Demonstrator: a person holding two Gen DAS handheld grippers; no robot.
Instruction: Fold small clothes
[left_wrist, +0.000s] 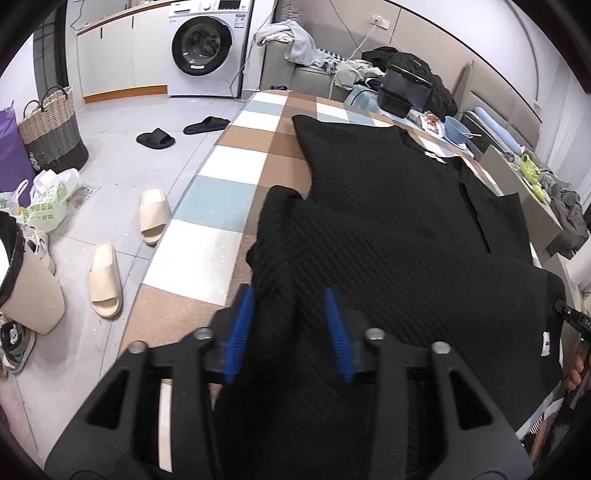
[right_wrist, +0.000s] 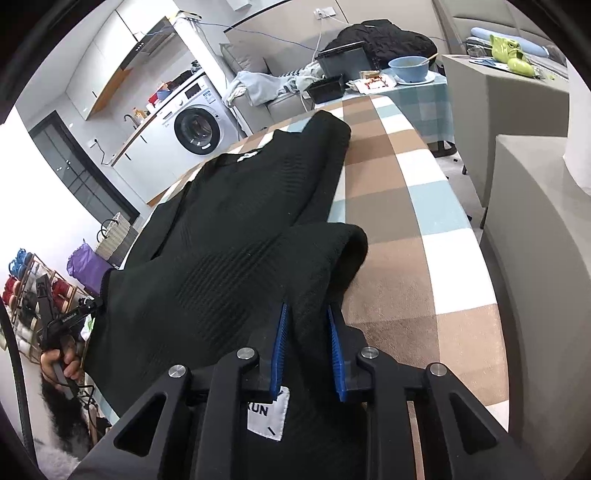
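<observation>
Fabric of the black garment (left_wrist: 388, 229) bunched between the left gripper (left_wrist: 290, 325) pads hides the pad faces, so contact can't be seen directly; same w/ the right gripper (right_wrist: 308, 343). White label (right_wrist: 267, 415) is partly covered by a finger base (only "KUN" readable), & the small neck tag (right_wrist: 248, 155) is too small to read. Checkered cloth (left_wrist: 221, 206) under the garment is mostly hidden; text on the washing machine (left_wrist: 207, 48) is illegible.

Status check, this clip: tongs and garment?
Left tongs shut on black top. Right tongs shut on its hem. Top half-lifted off checked table. Nothing blocking.
</observation>
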